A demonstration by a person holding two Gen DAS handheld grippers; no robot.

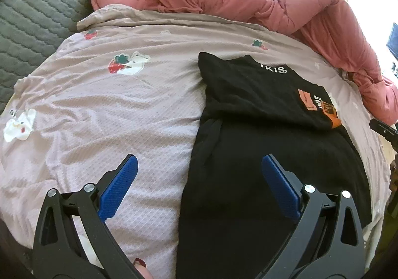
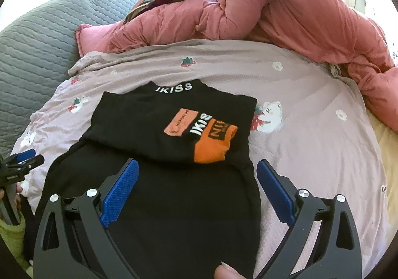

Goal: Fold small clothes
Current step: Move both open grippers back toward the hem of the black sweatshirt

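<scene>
Tongs on both sides stand wide and hold nothing. The right tongs (image 2: 197,194) hover over the near half of the black top (image 2: 174,179), which lies flat on the bed (image 2: 311,154), with both blue pads (image 2: 122,192) above dark cloth or just at its right edge. The left tongs (image 1: 199,187) sit off to the left side of the top (image 1: 261,154): one pad over the lilac sheet (image 1: 112,117), the other over the garment's left border.

The top's long axis runs from the near edge of the bed away toward the pink duvet (image 2: 286,10) heaped along the far side. Its collar, with white lettering, is at the far end, and the hem comes toward the tongs and passes under them. Across the middle there is a step in the cloth, the printed upper part (image 2: 201,135) lying over the plain lower part, so it looks already narrowed, though I cannot tell how the sleeves are tucked.

My judgement is that the next fold goes along that long axis, near hem carried up toward the collar. For that, the right tongs are better placed, being straight over the hem region. The left ones need to move inward to the near left corner of the garment, so both corners lift together and the fold stays square.
</scene>
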